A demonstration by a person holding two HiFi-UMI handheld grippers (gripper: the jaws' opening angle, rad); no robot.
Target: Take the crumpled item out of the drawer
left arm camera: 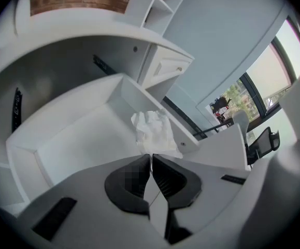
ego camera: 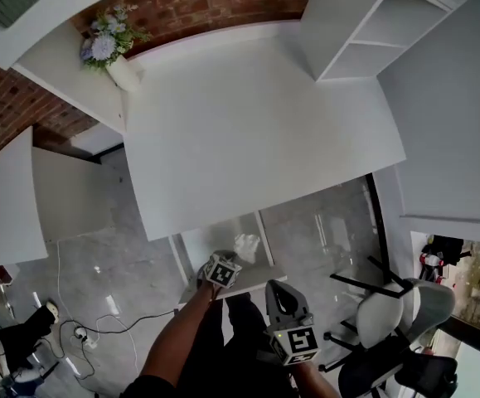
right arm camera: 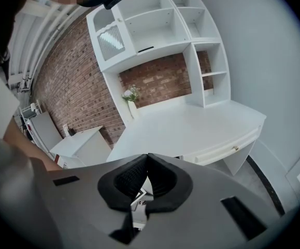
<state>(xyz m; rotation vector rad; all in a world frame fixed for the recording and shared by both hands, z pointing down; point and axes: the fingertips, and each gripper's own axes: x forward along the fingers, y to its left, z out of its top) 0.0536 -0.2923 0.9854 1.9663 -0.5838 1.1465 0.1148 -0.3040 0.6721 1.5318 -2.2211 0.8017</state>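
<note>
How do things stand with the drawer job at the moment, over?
Left gripper shut on paper, near edge. Right gripper shut, empty, held back. Paper in open drawer, not yet out. Nothing in the way.

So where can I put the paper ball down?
Nearly the whole white desk top is bare, between the white vase of flowers at one back corner and the white shelf unit at the other. Crowded only beside the crumpled white paper in the white drawer.
</note>
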